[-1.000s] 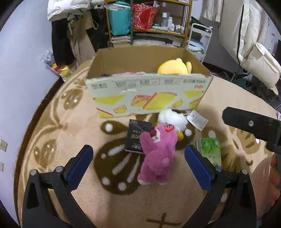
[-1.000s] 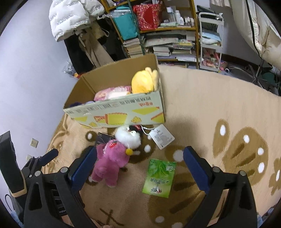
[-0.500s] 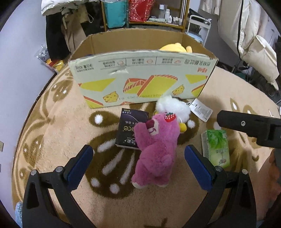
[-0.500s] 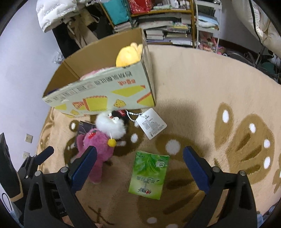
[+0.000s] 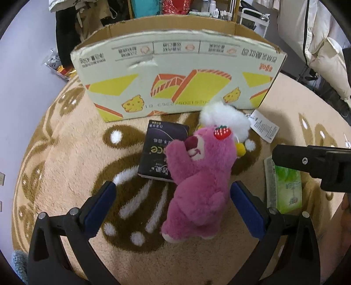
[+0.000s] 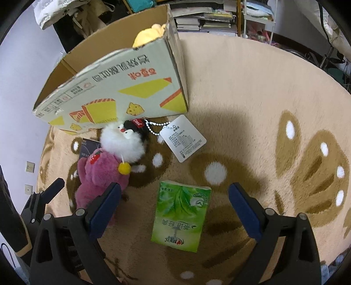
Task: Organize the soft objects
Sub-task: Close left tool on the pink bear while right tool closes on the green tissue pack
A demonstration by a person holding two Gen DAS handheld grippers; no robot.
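A pink plush bear (image 5: 201, 179) (image 6: 98, 175) lies on the rug in front of a cardboard box (image 5: 175, 74) (image 6: 122, 87). My left gripper (image 5: 173, 206) is open, with the bear's lower body between its blue pads. A white fluffy plush (image 5: 226, 120) (image 6: 122, 140) with a paper tag (image 6: 183, 138) lies by the bear's head. A green tissue pack (image 6: 181, 213) (image 5: 284, 188) sits between the open fingers of my right gripper (image 6: 174, 208). A yellow plush (image 6: 149, 35) shows inside the box.
A dark purple packet (image 5: 162, 151) lies flat under the bear's arm. The beige round rug (image 6: 263, 109) with brown patterns stretches wide to the right. Shelves with books (image 6: 206, 19) and hanging clothes (image 5: 72, 28) stand behind the box.
Both grippers have dropped lower and moved closer to the rug. The bear now sits between the left fingers and the tissue pack between the right fingers. Nothing has been gripped.
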